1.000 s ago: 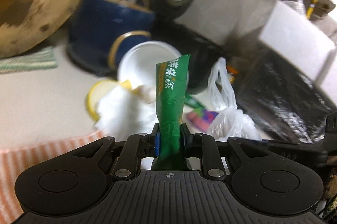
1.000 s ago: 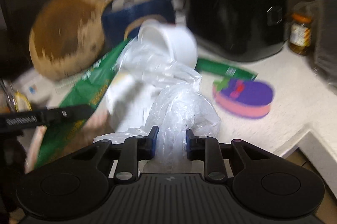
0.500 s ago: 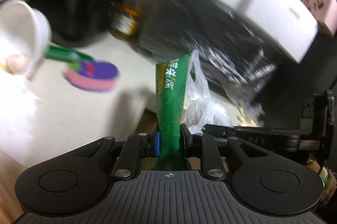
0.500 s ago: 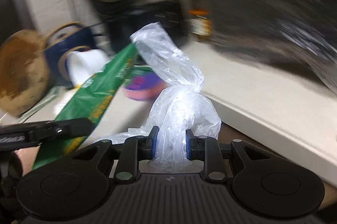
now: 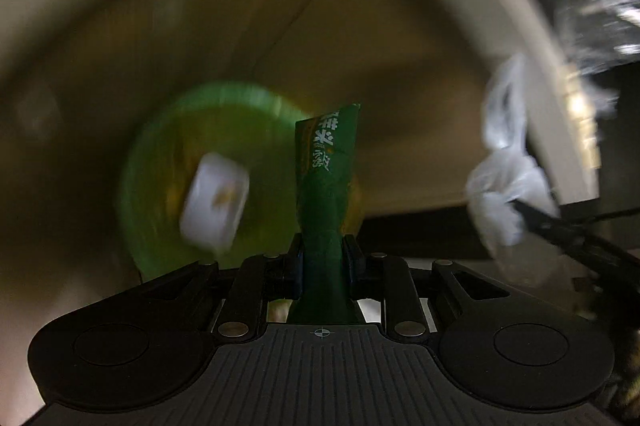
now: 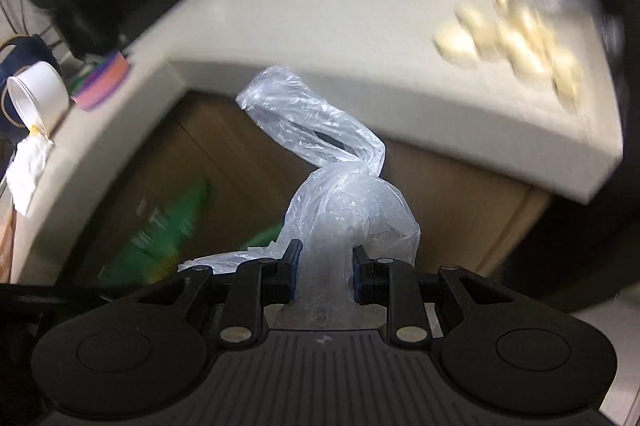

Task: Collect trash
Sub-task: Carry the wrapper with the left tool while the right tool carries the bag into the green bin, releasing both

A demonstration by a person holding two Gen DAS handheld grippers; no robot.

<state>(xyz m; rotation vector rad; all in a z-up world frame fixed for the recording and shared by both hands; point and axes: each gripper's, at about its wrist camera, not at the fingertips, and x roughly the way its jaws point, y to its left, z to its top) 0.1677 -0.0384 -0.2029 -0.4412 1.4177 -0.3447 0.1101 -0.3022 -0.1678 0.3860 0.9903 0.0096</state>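
Left wrist view: the left gripper (image 5: 323,258) points steeply down over a green bin (image 5: 224,181) that stands on the floor below the pale counter edge (image 5: 532,37). Its jaws are narrow and clamp a green wrapper (image 5: 326,185), which stands upright from between the pads with its printed top end farthest from the camera. Behind the wrapper, to the left, a white box-like piece (image 5: 214,203) lies inside the bin, blurred. At the far right the knotted clear plastic bag (image 5: 500,181) shows, pinched in the dark fingers of the right gripper (image 5: 532,216), just beside the counter edge.

Right wrist view: the right gripper (image 6: 325,268) also tilts downward, past the near edge of the counter (image 6: 320,25) toward brown cabinet fronts (image 6: 460,205). Its jaws are narrow and closed on the neck of the clear plastic bag (image 6: 344,201); the knotted bulge sits just beyond the pads and the twisted loose end rises up and to the left. Low on the left the green wrapper (image 6: 160,238) appears as a blur. On the counter at far left a white cup (image 6: 38,93) lies on its side beside crumpled white paper (image 6: 28,169), with a pink and purple sponge (image 6: 102,83) near it. Pale rounded pieces (image 6: 516,37) lie at the far right, blurred.
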